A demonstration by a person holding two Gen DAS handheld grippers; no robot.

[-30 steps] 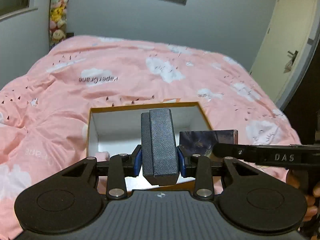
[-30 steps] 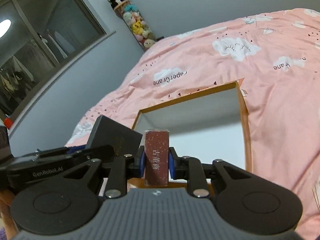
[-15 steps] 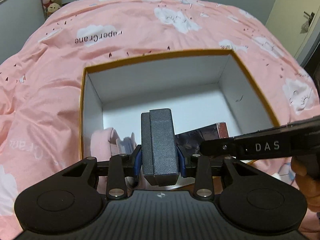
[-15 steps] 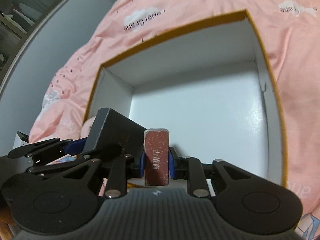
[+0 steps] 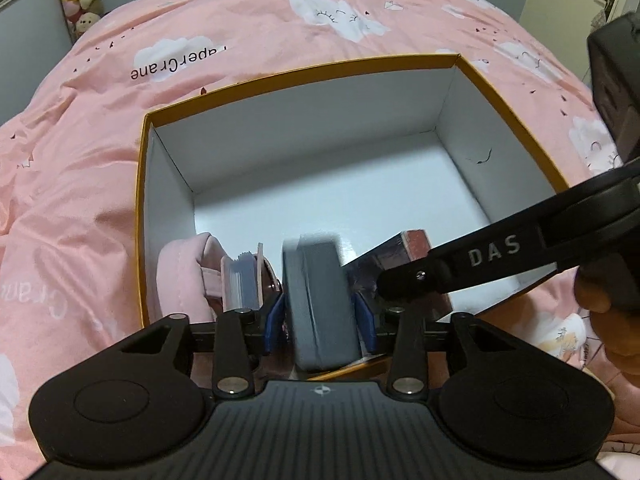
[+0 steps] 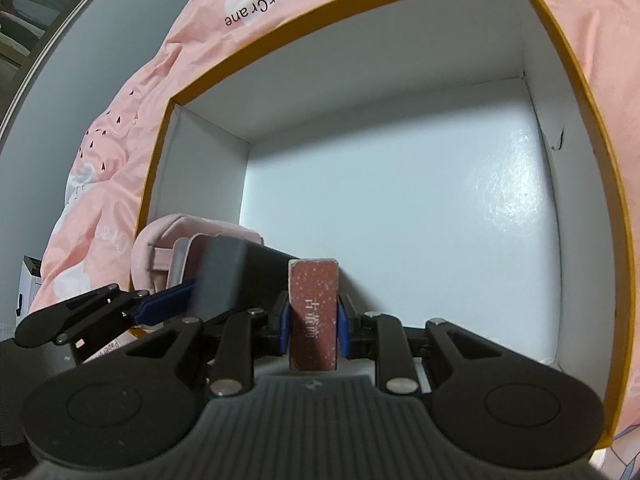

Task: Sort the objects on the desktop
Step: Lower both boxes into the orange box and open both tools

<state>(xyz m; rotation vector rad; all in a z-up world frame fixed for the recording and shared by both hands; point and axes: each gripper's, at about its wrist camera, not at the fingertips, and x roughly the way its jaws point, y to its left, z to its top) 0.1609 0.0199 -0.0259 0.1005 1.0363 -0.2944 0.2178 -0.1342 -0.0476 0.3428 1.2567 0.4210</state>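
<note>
An open box with a white inside and an orange rim (image 5: 508, 108) lies on the pink bed; it also shows in the right wrist view (image 6: 540, 20). My left gripper (image 5: 320, 316) is shut on a dark grey case (image 5: 320, 300), held low at the box's near edge. My right gripper (image 6: 313, 326) is shut on a dark red box with Chinese lettering (image 6: 314, 316), held beside the case inside the box. The red box also shows in the left wrist view (image 5: 416, 240), and the grey case in the right wrist view (image 6: 232, 276).
A pink pouch (image 5: 180, 276) and a small clear container (image 5: 240, 280) lie in the box's near left corner. The pink duvet with cloud prints (image 5: 240, 40) surrounds the box. Plush toys (image 5: 80, 4) stand at the far left wall.
Both grippers have moved forward and down into the box with their loads. The box fills more of both views, and the pouch in its corner has come into sight.
</note>
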